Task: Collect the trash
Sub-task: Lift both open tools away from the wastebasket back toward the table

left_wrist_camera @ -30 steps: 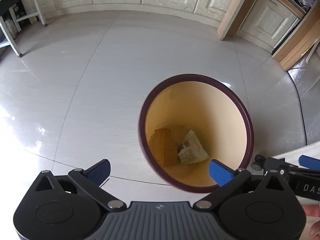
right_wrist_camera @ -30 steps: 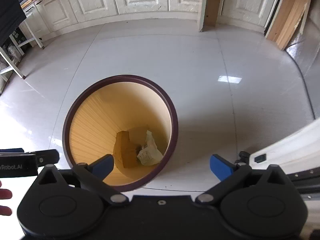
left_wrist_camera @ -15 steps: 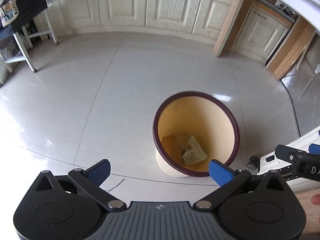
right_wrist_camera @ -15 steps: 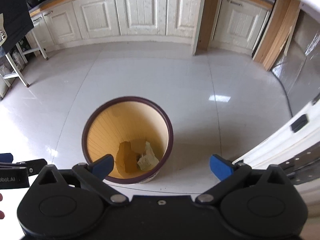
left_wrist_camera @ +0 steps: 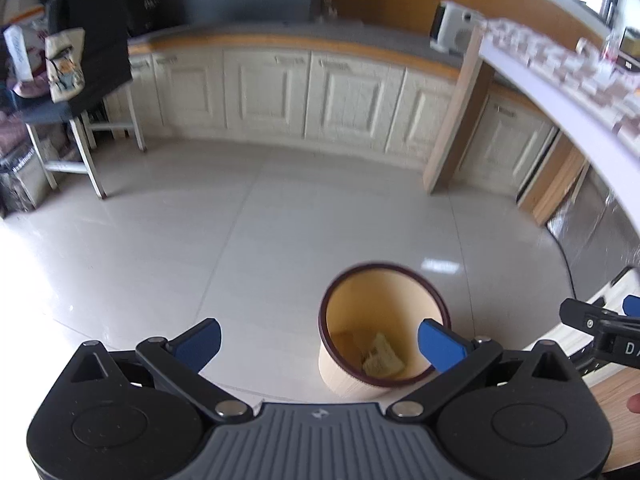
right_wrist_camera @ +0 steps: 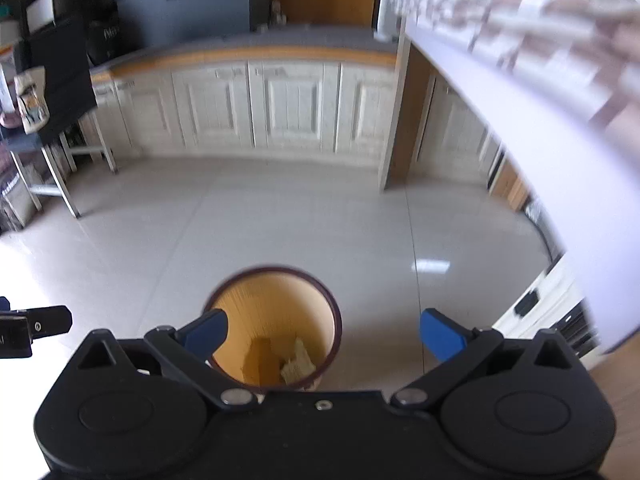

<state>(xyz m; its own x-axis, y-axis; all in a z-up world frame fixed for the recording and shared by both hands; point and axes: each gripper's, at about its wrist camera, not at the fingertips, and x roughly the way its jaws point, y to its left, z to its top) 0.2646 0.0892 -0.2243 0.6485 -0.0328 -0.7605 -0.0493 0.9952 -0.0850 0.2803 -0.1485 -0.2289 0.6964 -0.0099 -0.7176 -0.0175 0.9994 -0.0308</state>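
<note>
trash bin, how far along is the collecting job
Done: the bin on the floor holds a crumpled paper and a brown piece. In hand: nothing; the left gripper and right gripper are open and empty. Left: unclear; the table top is too blurred to read.

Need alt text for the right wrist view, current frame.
The open, empty right gripper looks down on a round trash bin standing on a pale tiled floor, with crumpled paper and a brown cardboard piece inside. Cream kitchen cabinets line the blurred background.
</note>
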